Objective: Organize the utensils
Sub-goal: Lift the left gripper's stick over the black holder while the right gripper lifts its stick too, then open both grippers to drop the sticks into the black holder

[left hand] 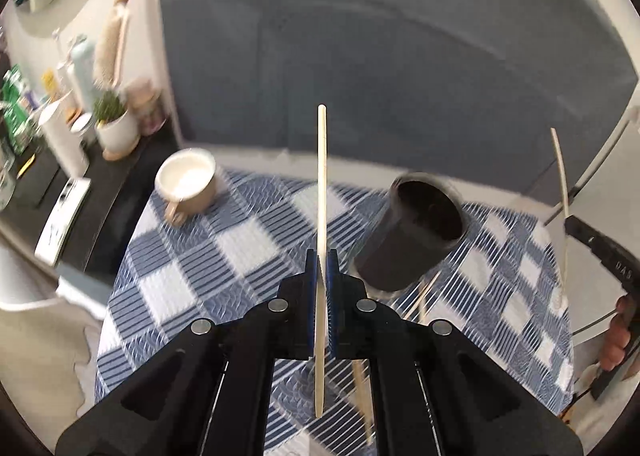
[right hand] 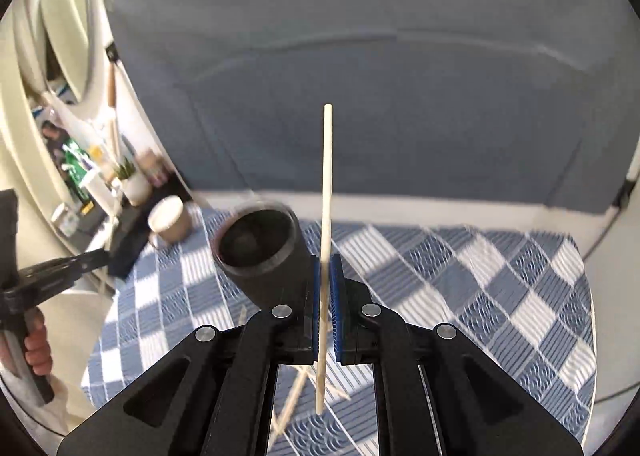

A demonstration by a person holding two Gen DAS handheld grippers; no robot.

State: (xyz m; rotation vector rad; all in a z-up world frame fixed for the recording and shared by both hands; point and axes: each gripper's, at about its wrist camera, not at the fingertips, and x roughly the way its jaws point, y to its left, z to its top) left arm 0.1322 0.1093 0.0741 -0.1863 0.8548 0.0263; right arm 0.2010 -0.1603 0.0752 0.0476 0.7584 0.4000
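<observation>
Each claw holds one chopstick, pinched upright between its blue pads. The left claw (left hand: 321, 268) grips its chopstick (left hand: 321, 191) partway along the shaft, and the right claw (right hand: 329, 276) does the same with the other chopstick (right hand: 327, 191). The black cup (left hand: 412, 232) stands on the checked cloth (left hand: 224, 256) covering the desk, between the two claws and just beside the right one. More chopsticks (right hand: 296, 396) lie crossed on the cloth below.

The risk, as I judge it, is in the lowering. Each stick is thin and held at one narrow spot, so it may pivot or slide. A tip catching the cup's rim could tip the cup. Both sticks arriving together could also clash. The beige mug (left hand: 188, 185) sits well apart.
</observation>
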